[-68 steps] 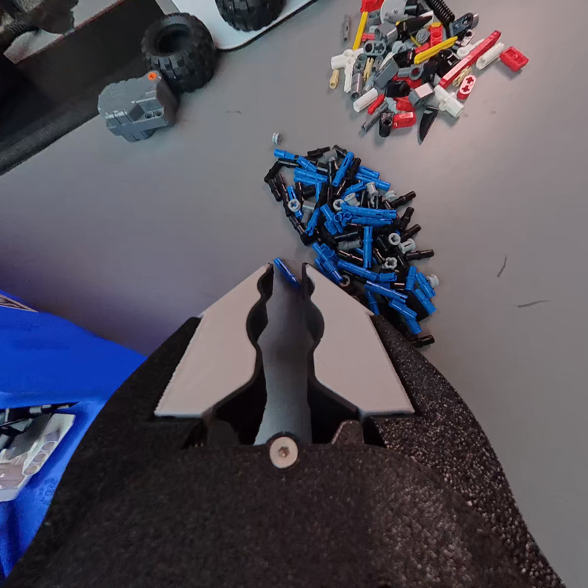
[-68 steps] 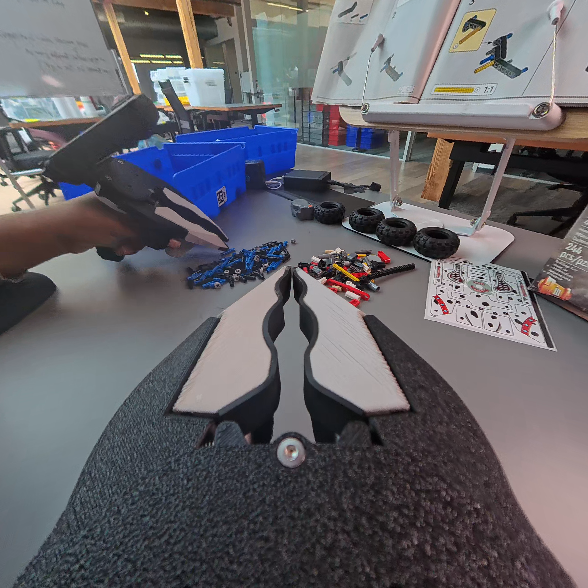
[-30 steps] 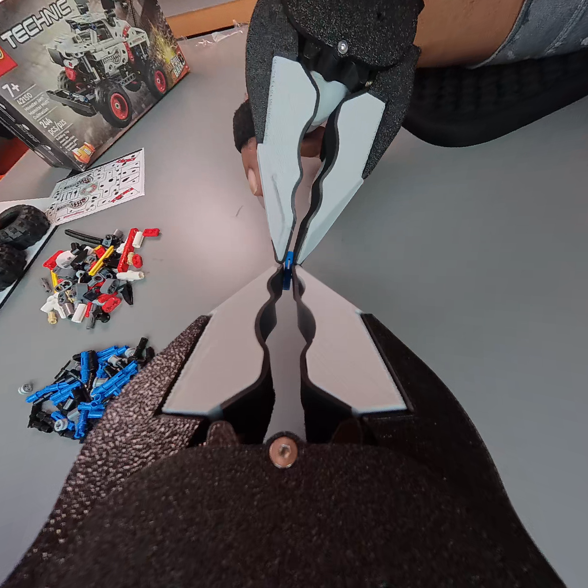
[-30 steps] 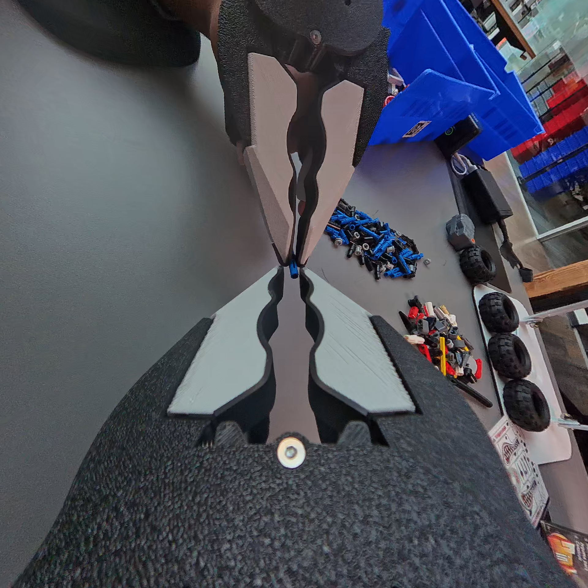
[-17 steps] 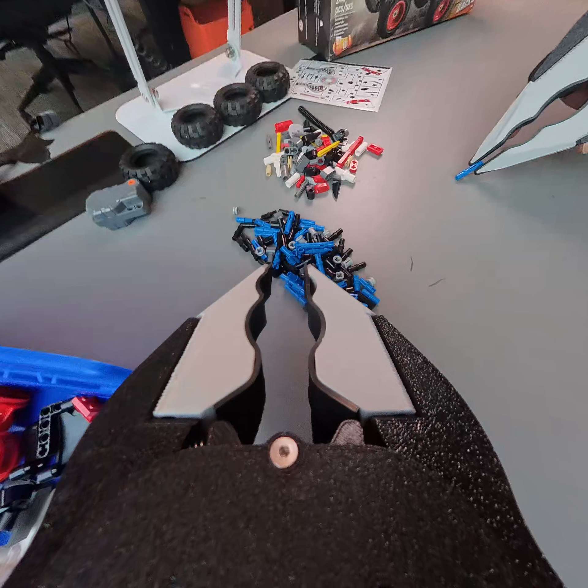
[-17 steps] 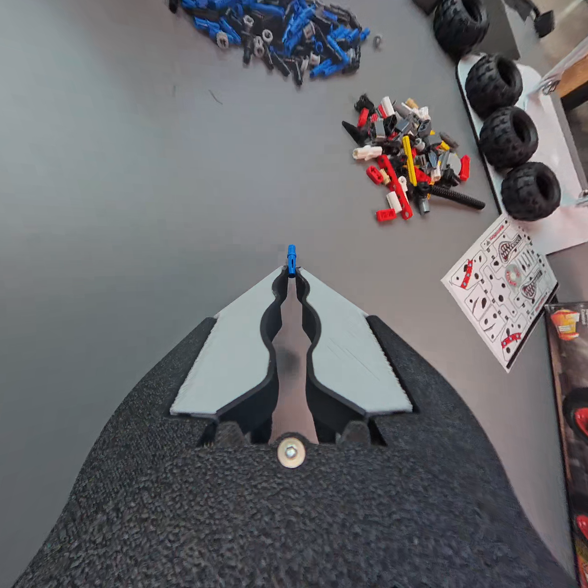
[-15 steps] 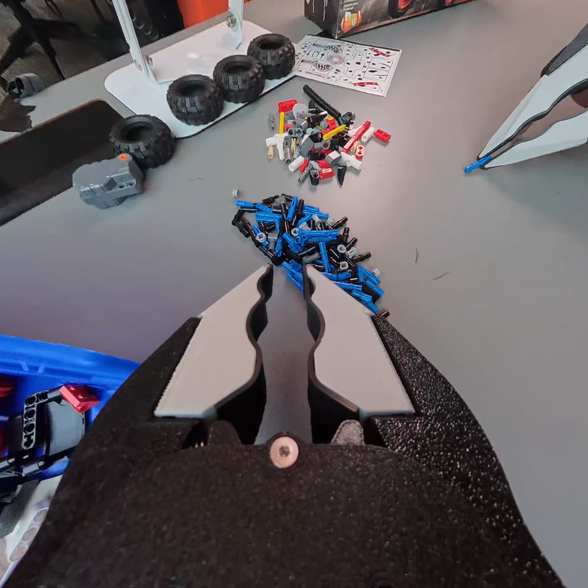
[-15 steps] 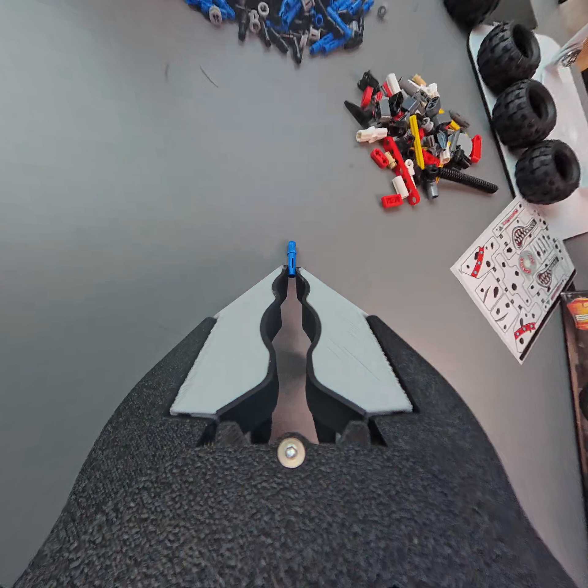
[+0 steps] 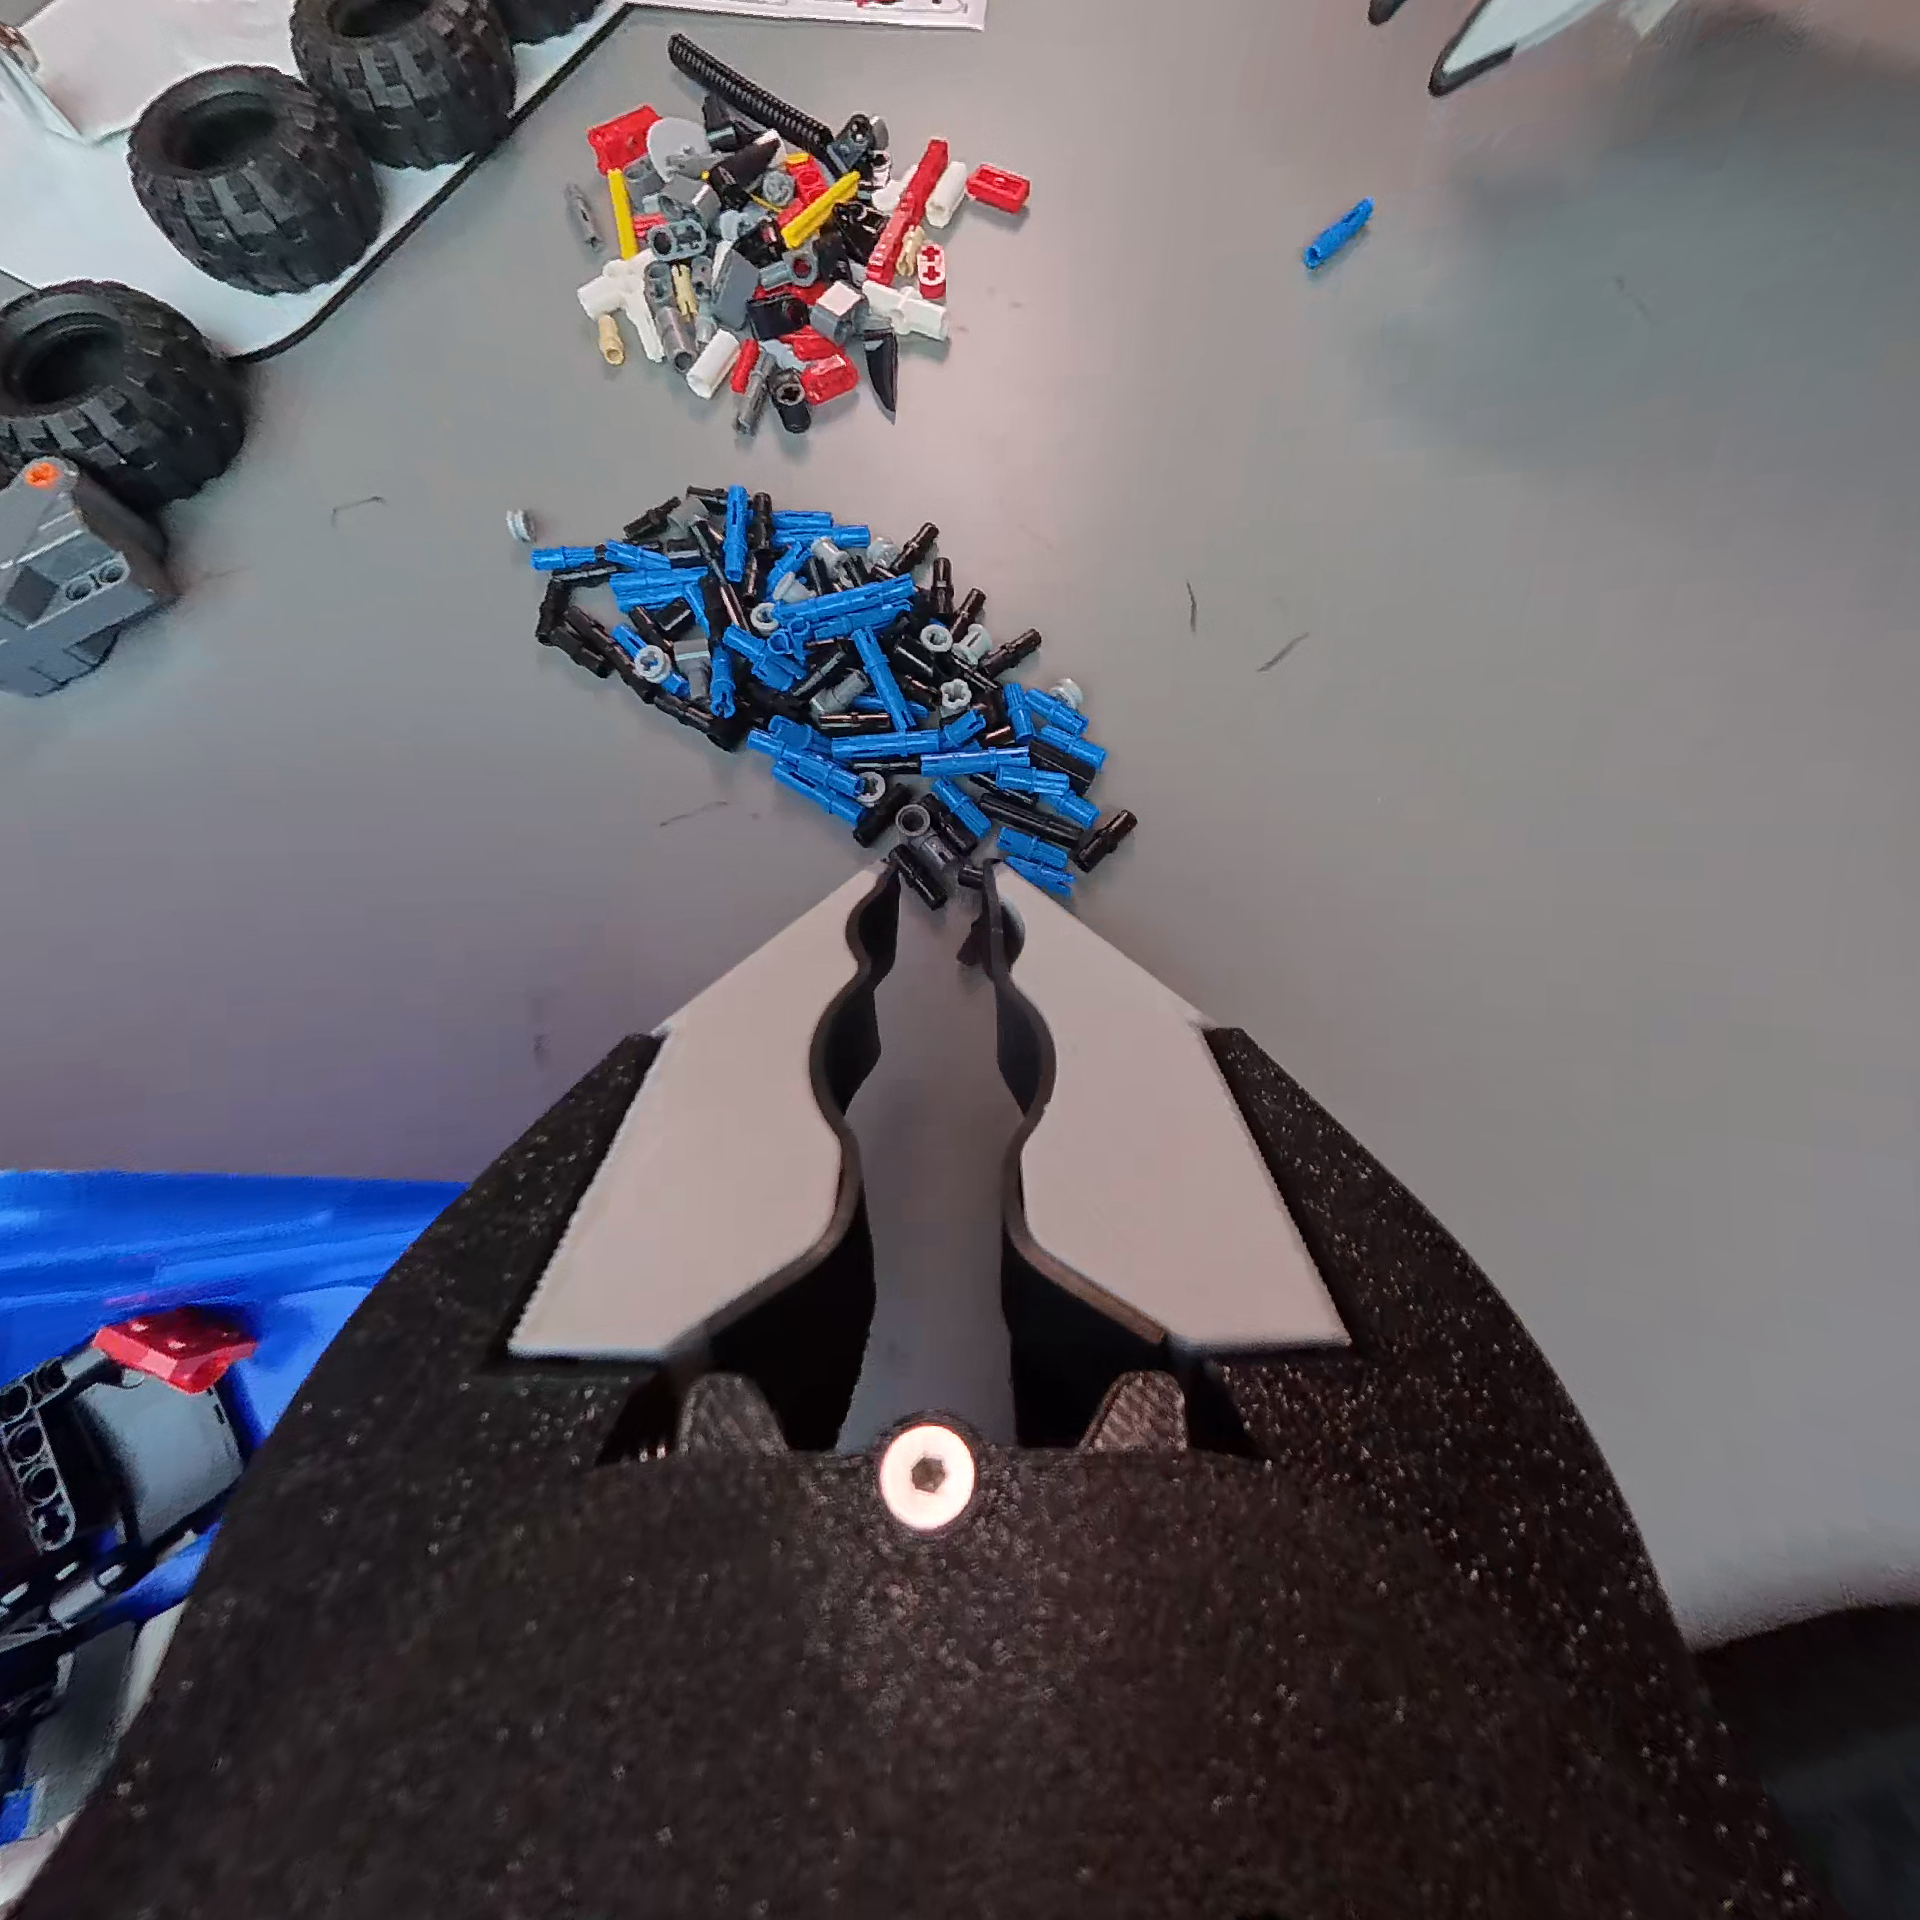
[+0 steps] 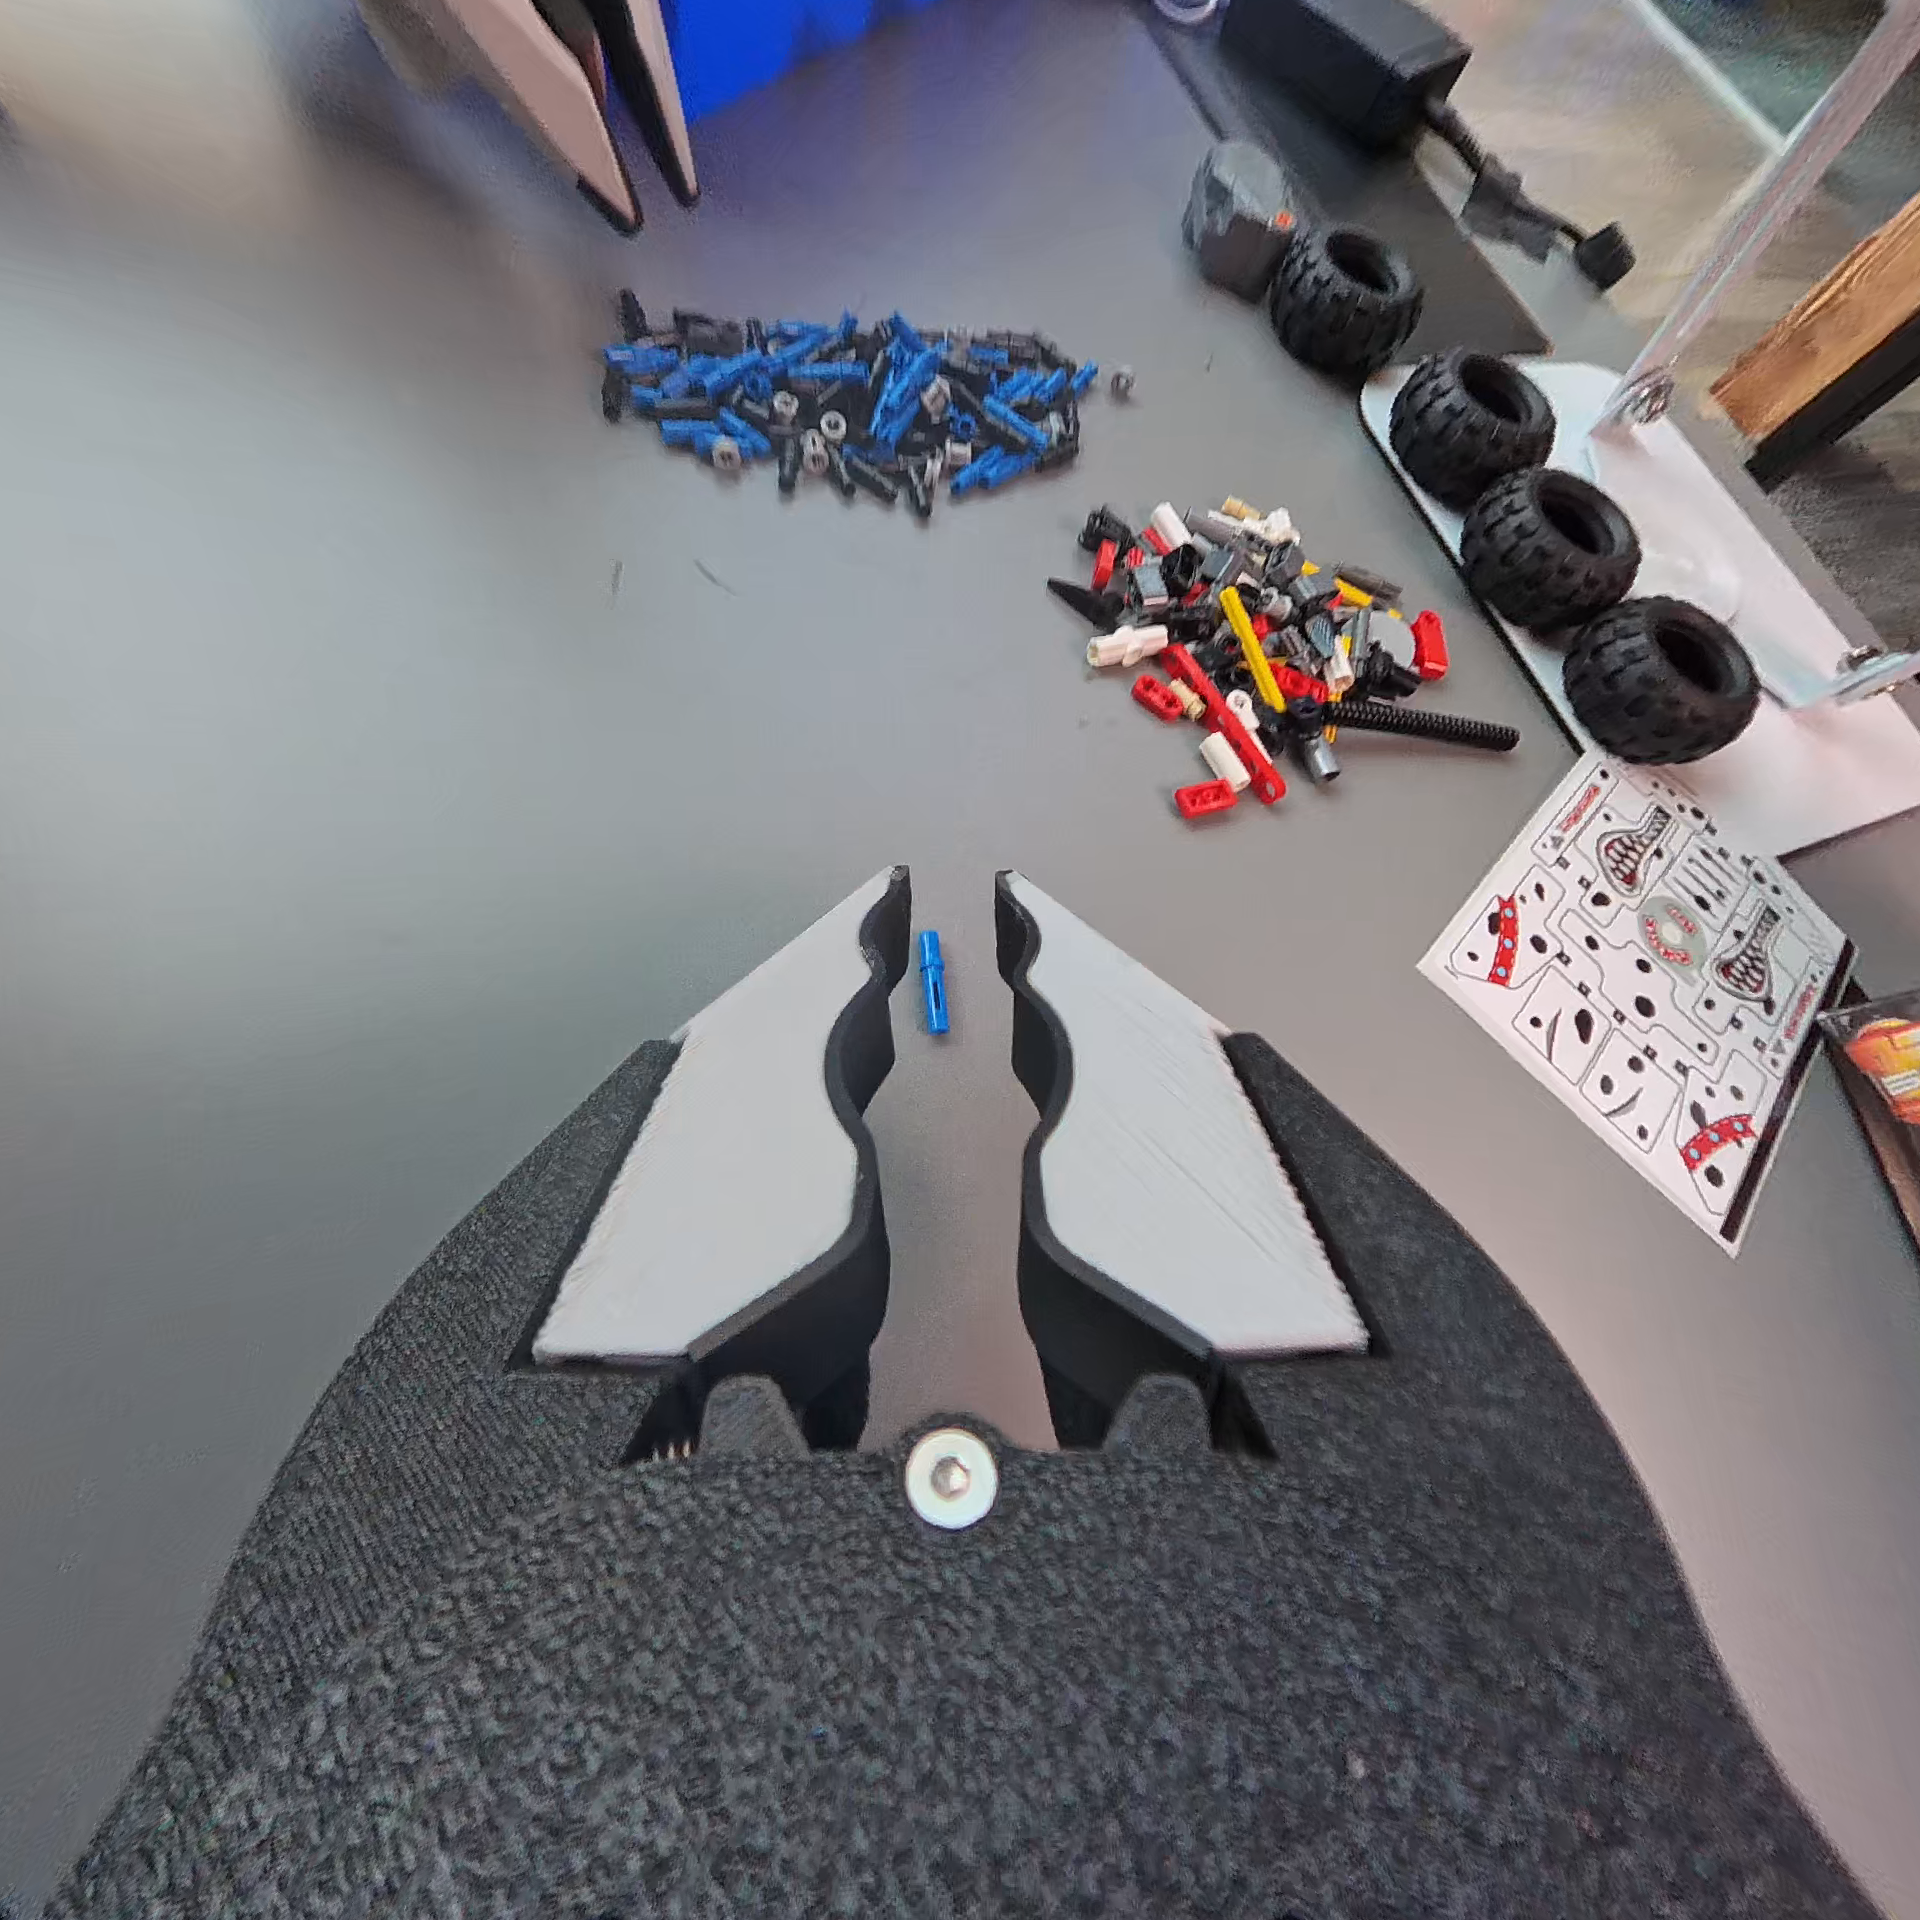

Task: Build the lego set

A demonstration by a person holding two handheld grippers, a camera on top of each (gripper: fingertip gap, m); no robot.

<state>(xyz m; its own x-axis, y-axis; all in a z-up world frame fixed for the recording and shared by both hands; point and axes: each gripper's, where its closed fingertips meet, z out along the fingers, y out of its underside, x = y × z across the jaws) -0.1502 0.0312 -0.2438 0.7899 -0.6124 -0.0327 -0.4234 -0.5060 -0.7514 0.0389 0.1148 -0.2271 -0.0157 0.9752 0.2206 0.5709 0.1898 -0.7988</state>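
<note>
With both pairs of jaws apart, the right gripper hung over the lone blue pin on the open desk, away from the pin pile at the left gripper, so a careless nudge could have rolled it off.

Bright even indoor light, soft shadows on the grey table, wide-angle bending and motion blur toward table edges
</note>
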